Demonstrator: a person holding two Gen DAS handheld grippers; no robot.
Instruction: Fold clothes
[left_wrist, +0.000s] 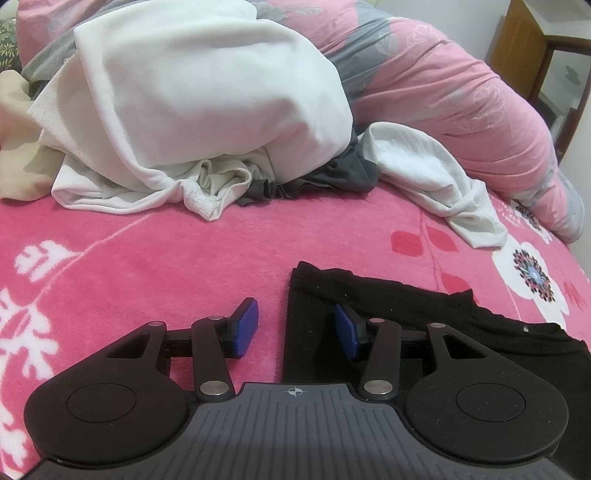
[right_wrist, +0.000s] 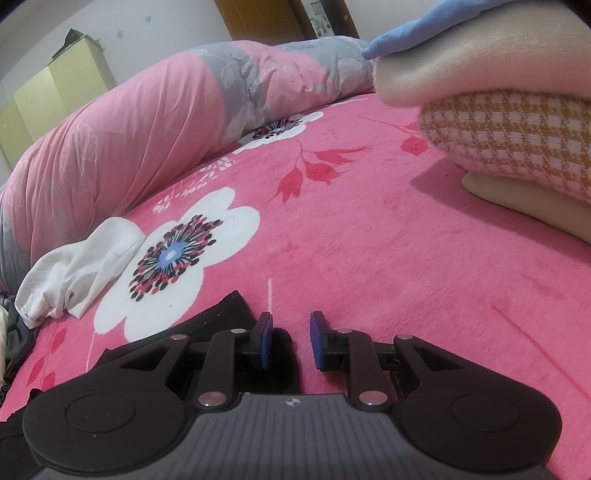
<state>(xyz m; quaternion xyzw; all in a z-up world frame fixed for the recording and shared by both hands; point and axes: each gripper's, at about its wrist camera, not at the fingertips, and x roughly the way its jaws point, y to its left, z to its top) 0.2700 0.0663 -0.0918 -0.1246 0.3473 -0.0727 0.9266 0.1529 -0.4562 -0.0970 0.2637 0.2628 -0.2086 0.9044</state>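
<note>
Left wrist view: the left gripper hovers with its fingers moderately wide and empty, straddling the left edge of the flat black fabric garment, likely lined up to pinch it for a fold. Beyond the garment lies a heap of crumpled white clothes.

Right wrist view: the right gripper has narrow, empty fingers at the garment's right corner. Behind it, the pink floral fleece bed blanket, a rolled pink-and-grey quilt and yellow wardrobes.

A rolled pink quilt (grey-patched) is lying along the flowered pink blanket, with yellow cabinets standing behind.
</note>
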